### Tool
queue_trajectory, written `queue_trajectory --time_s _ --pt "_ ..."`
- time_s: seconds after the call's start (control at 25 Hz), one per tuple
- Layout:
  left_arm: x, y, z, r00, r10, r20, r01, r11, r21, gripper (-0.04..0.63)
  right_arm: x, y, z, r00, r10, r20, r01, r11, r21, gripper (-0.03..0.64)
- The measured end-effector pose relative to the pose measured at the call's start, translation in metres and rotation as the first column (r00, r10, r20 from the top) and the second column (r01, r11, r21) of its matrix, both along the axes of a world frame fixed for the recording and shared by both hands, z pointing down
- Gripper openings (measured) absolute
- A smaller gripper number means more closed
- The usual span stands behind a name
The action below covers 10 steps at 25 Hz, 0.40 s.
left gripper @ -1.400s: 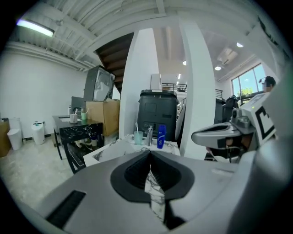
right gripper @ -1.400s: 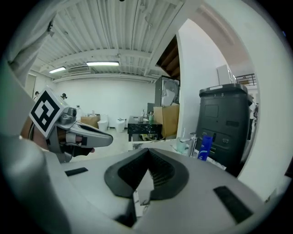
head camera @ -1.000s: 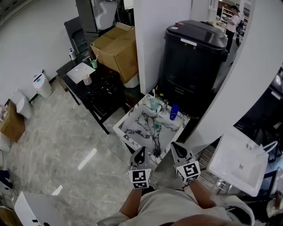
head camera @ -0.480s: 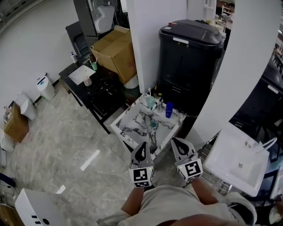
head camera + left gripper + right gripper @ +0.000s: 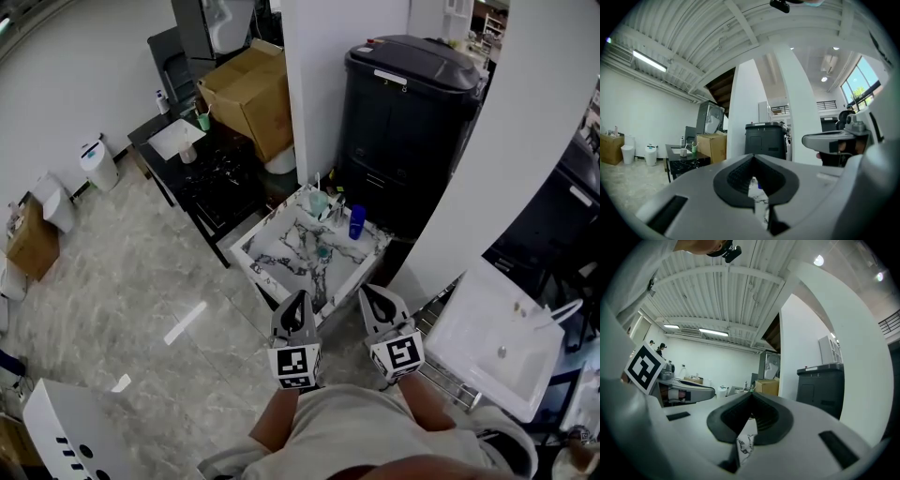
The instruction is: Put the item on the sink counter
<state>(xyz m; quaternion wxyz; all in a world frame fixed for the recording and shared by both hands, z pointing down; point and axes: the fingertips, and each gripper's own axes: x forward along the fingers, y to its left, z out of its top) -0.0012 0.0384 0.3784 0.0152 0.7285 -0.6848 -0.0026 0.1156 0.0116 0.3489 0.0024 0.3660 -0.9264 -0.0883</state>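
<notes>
Left gripper (image 5: pixel 298 300) and right gripper (image 5: pixel 375 296), each with jaws together and nothing between them, held side by side near the marble sink counter (image 5: pixel 281 248). A blue container (image 5: pixel 356 222) and a pale green cup (image 5: pixel 319 202) stand at the counter's far edge, well apart from both grippers

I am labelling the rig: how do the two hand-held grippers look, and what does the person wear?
The left gripper and right gripper have pale grey bodies with black ribbed pads tapering to a point. Each carries a cube with black-and-white square markers. The person wears a light grey top.
</notes>
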Motion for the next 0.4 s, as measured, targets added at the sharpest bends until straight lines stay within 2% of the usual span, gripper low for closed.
queue_trajectory --time_s 0.4 --pt "-0.0038 -0.0015 -0.0005 1.0 0.002 0.009 -0.002 1.0 0.011 0.009 -0.0051 -0.0009 0.0045 1.0 -0.006 -0.004 0.006 1.0 0.001 0.005"
